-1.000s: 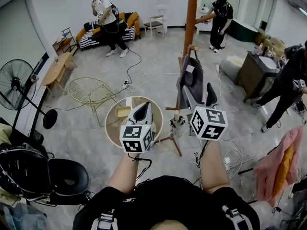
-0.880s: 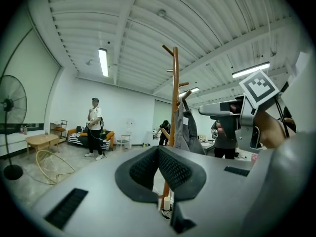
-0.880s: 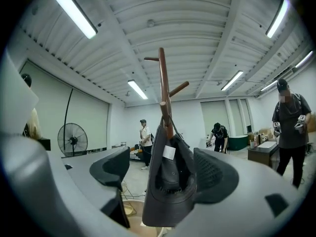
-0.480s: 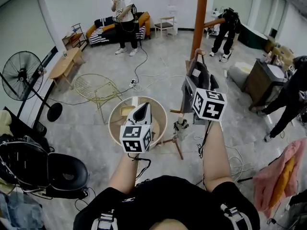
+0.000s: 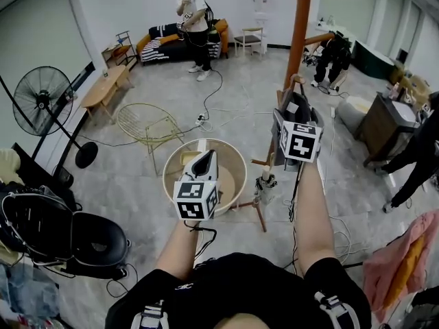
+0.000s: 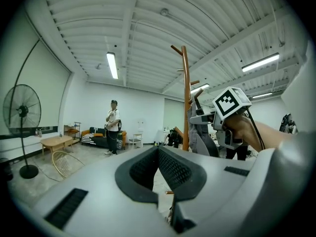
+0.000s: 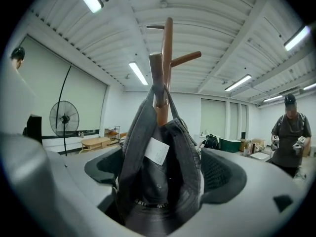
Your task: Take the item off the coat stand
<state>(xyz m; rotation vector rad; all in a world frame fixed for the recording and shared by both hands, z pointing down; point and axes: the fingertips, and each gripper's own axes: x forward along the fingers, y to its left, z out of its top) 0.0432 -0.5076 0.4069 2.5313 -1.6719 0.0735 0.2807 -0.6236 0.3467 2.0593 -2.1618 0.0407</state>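
The tall brown wooden coat stand (image 5: 299,26) rises at far right, and the dark grey fabric hat (image 5: 302,115) still hangs on its peg. The right gripper (image 7: 163,174) has risen around the hat since a second ago. Its jaws are opening either side, released. The left gripper (image 6: 158,154), near left, stays clenched and empty.

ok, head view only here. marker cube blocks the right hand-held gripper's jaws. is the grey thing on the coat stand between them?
Observer: Yes. The grey hat hangs between the jaws of the right hand-held gripper, which are opening; the pads aren't pressing it.
Operator: hooked how?
Observer: Its top is looped over a wooden peg of the coat stand.
Operator: left jaws?
Observer: The left hand-held gripper is shut, nothing between its jaws.
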